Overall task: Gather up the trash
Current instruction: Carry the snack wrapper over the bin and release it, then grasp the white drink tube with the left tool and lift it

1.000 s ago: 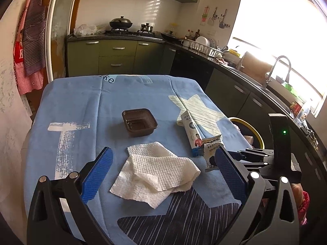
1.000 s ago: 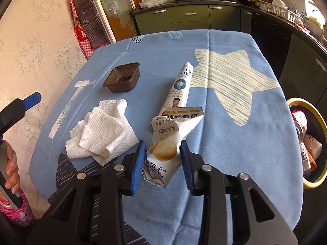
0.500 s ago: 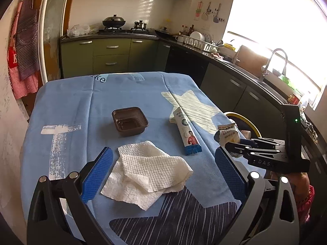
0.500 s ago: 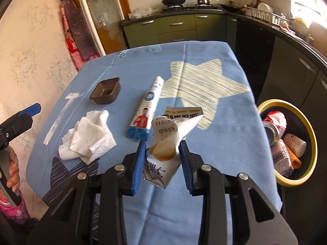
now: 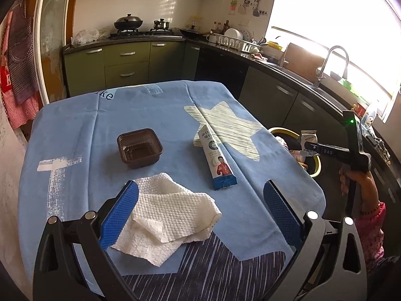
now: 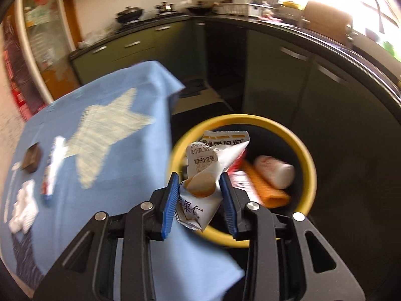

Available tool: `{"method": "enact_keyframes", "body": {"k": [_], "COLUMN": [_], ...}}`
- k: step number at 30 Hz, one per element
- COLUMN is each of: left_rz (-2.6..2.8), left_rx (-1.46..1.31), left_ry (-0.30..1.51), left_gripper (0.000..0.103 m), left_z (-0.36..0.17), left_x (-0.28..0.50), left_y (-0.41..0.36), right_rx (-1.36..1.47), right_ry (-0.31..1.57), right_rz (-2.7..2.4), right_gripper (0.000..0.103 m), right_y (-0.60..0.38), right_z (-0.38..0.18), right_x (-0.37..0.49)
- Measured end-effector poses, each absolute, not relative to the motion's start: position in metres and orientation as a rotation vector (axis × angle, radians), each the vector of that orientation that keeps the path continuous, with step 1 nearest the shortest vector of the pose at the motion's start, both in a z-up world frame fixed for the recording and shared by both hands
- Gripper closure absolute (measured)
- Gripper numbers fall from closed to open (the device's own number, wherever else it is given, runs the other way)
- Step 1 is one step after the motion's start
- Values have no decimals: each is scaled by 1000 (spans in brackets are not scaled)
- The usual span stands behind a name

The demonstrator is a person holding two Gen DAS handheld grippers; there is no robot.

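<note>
My right gripper (image 6: pixel 200 188) is shut on a crumpled white snack wrapper (image 6: pixel 210 168) and holds it over the yellow-rimmed trash bin (image 6: pixel 304 155) beside the table. The bin holds several pieces of trash. In the left wrist view the right gripper (image 5: pixel 304 145) with the wrapper (image 5: pixel 307 136) hangs above the bin (image 5: pixel 316 168). My left gripper (image 5: pixel 200 215) is open and empty, low over a white paper towel (image 5: pixel 165 215). A blue and white tube-shaped package (image 5: pixel 216 160) and a brown plastic tray (image 5: pixel 139 147) lie on the blue tablecloth (image 5: pixel 75 130).
Green kitchen cabinets (image 5: pixel 125 65) with a stove and pans run along the back. A counter with a sink and tap (image 5: pixel 333 60) runs along the right, behind the bin. Aprons (image 5: pixel 17 70) hang at the left.
My right gripper has carried the wrapper off the table to the right, to above the bin. My left gripper has moved slightly forward over the paper towel and stays open.
</note>
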State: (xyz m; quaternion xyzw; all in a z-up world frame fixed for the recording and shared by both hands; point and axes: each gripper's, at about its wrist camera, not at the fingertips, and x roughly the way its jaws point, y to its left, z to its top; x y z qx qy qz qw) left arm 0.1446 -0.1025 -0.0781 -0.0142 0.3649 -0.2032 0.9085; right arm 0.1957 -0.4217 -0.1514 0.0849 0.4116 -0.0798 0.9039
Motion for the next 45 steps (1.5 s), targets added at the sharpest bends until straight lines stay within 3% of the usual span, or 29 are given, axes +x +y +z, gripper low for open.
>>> {"method": "enact_keyframes", "body": {"k": [10, 24, 41, 45], "left_rz": [-436, -455, -418, -373], "left_rx": [-7, 5, -68, -50], "left_ry": [778, 807, 980, 1011], "left_gripper": [5, 5, 5, 11], "left_z": [-85, -90, -120, -136], "left_x": [151, 159, 247, 265], "left_y": [-118, -128, -195, -206], "right_rx": [162, 225, 306, 314], "right_ry": [906, 776, 763, 763], "right_rz": [-286, -295, -175, -164], "right_gripper": [69, 52, 51, 50], "right_y": [-478, -468, -443, -445], "right_z": [-182, -159, -160, -162], "right_x": [227, 169, 138, 138]}}
